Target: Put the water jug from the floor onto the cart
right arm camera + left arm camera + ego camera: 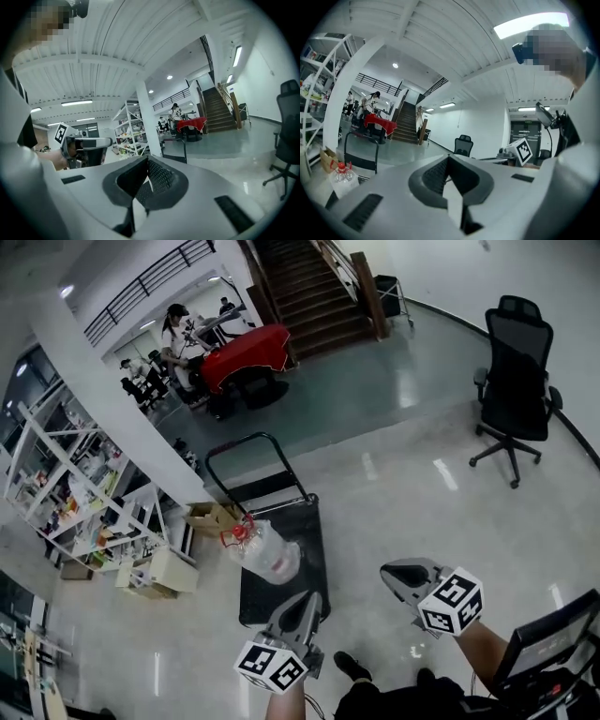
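Both tongs closed, nothing in either. Left tongs (312,600) and right tongs (387,573) are held out roughly level side by side, apart from each other, above the person's black shoes (352,667). Just ahead of the left tongs is the black platform cart (311,549). The water jug (268,551) is already on its deck, upright, red cap up, clear of both tongs, towards the handle end and the left edge. The cart handle stands up at the far end. Cardboard boxes (212,517) sit on the glossy floor (403,474) just left of the cart, with a white shelving rack (56,484) beyond them. Black office chair (514,395) is well off to the right. Further back are a white pillar (122,418), then a red-draped table (246,354) with people (178,334) beside it, and a staircase (309,287) behind.
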